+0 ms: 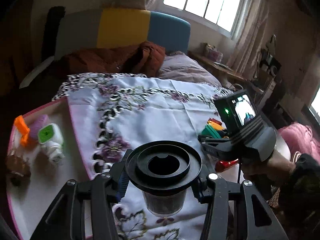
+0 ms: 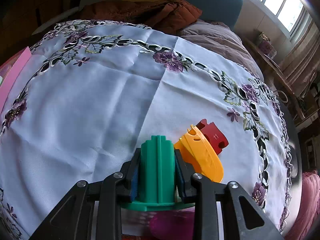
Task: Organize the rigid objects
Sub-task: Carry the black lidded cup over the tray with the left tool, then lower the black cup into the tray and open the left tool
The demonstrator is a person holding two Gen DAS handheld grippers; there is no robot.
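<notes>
Black-lidded jar (image 1: 164, 172) sits clamped in our left tongs (image 1: 160, 182) at lower centre; right tongs (image 2: 158, 172) grip the green piece (image 2: 157, 170).

Bright paned window (image 1: 206, 0), pale curtains (image 1: 248, 20), yellow-and-blue headboard (image 1: 124, 28), rumpled bed (image 1: 186, 70), cluttered wooden shelf (image 1: 222, 68)

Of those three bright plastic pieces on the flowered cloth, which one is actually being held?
The green ribbed plastic piece: the right gripper clamps it, while the yellow curved piece and red notched piece lie free.
</notes>
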